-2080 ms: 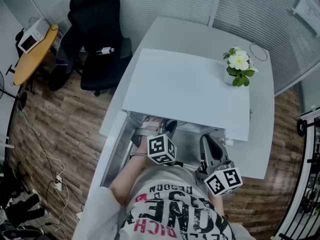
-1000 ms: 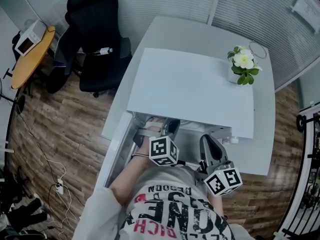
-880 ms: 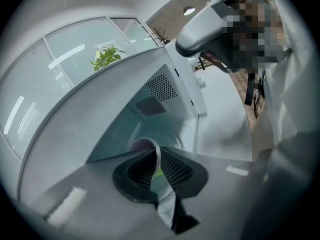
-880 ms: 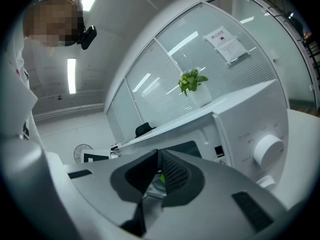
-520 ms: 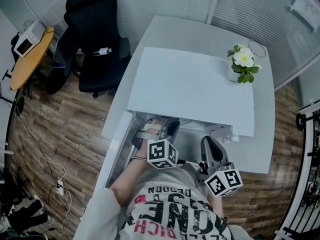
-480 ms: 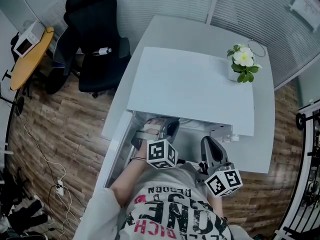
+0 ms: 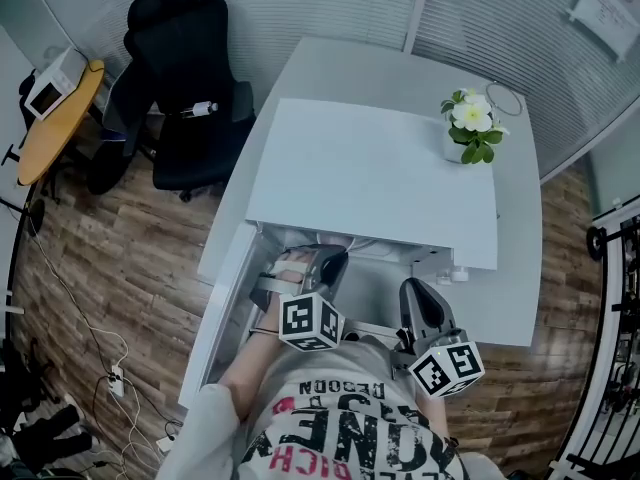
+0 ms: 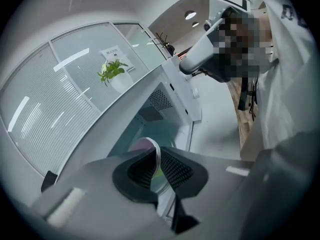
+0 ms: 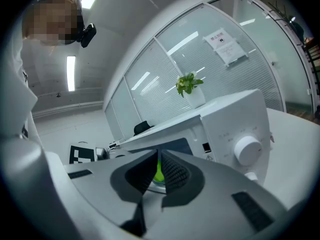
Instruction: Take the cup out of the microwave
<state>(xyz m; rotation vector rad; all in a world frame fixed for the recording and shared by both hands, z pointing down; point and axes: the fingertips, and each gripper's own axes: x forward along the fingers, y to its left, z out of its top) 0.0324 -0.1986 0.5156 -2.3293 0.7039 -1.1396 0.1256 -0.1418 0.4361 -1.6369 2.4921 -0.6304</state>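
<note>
One microwave (image 7: 370, 178), one cup (image 8: 143, 143), left tongs (image 8: 157, 156), right tongs (image 9: 159, 152).

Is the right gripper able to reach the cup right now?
Probably: the microwave door is open and the right gripper points into it, though the left gripper grips the cup.

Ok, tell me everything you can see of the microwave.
The microwave is a white box with a flat top, standing on a white desk. Its door looks swung open to the left. The front's right side carries a panel with a round white knob. A perforated patch shows on one wall. The left tool reaches into the cavity, closed on the rim of a cup. A potted plant stands at its far right corner.
</note>
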